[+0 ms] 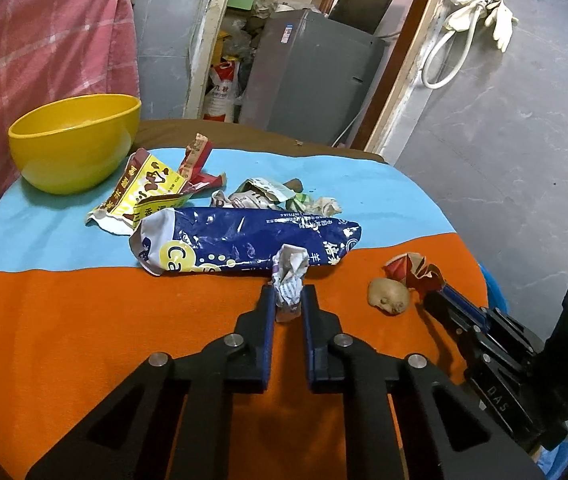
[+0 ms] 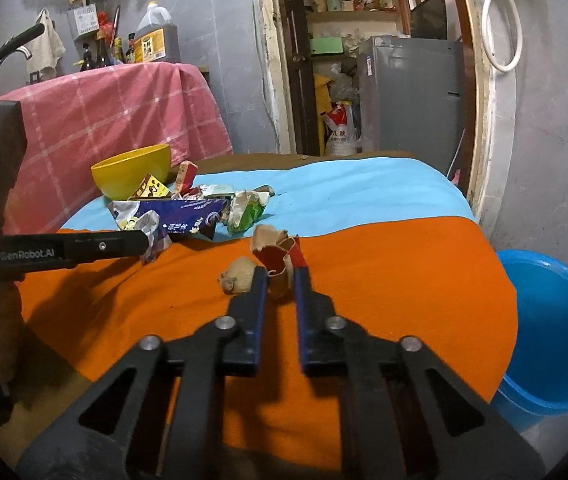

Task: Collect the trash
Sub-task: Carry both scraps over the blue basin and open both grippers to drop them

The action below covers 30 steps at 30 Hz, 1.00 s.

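Note:
My left gripper [image 1: 288, 294] is shut on a crumpled white-and-blue wrapper [image 1: 289, 280], just in front of a long blue snack bag [image 1: 244, 242]. My right gripper [image 2: 280, 276] is shut on a torn red-and-brown paper wrapper [image 2: 278, 252]; it also shows at the right of the left wrist view [image 1: 433, 286]. A beige lump of trash [image 2: 238, 274] lies just left of the right gripper. A yellow packet [image 1: 140, 192], a red wrapper [image 1: 196, 160] and crumpled papers [image 1: 276, 196] lie in a pile behind the blue bag.
A yellow bowl [image 1: 76, 140] stands at the table's far left. The table has a blue and orange cloth [image 1: 84, 340]. A blue bucket [image 2: 555, 332] stands on the floor at the table's right. A pink checked cloth [image 2: 116, 116] covers something behind.

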Motion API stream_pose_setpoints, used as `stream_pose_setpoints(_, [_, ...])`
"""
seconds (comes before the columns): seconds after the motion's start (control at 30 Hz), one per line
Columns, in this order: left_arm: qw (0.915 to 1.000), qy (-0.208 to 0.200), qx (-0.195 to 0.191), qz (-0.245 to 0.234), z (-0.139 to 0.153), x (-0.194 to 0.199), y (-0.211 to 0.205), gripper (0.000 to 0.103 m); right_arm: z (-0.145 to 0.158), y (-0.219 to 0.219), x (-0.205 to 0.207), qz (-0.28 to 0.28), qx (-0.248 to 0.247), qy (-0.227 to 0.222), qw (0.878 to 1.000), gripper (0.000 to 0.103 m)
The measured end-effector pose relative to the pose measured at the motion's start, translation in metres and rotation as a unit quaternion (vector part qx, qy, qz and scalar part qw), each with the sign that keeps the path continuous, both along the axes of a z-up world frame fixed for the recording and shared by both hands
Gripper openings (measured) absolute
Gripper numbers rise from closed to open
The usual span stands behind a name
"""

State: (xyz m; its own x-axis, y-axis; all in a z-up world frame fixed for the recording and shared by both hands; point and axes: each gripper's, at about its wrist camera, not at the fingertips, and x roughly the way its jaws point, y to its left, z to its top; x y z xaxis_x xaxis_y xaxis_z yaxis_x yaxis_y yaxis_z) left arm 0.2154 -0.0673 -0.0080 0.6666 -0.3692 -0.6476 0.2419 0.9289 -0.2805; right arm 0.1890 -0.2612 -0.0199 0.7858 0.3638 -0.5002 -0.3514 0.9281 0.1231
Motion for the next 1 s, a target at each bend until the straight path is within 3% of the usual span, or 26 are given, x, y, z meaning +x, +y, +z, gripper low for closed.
stream_pose_setpoints(0.3, [0.9999,-0.006,-0.002,0.008,0.003,-0.009,-0.002,0.006,0.003,-0.001,-0.005,-0.002,0.008,-0.017,1.000,0.026])
stream_pose_setpoints(0.53, [0.9975,-0.068,-0.007,-0.017,0.020,-0.023,-0.026,0.006,0.020,-0.016,-0.017,-0.025,0.041,-0.069,0.996,0.026])
stream_pose_setpoints(0.67, [0.9910,-0.121,-0.013,-0.056,0.040,-0.021,-0.063,0.006,0.041,-0.044,-0.028,-0.074,0.055,-0.125,0.988,0.026])
stream_pose_setpoints(0.8, [0.9821,-0.158,-0.030,-0.099,0.056,-0.011,-0.108,0.006,0.061,-0.082,-0.034,-0.147,0.039,-0.174,0.973,0.026])
stream_pose_setpoints(1.0, [0.9763,-0.147,-0.060,-0.148,0.062,0.020,-0.183,0.006,0.067,-0.143,-0.027,-0.232,0.038,-0.182,0.955,0.026])
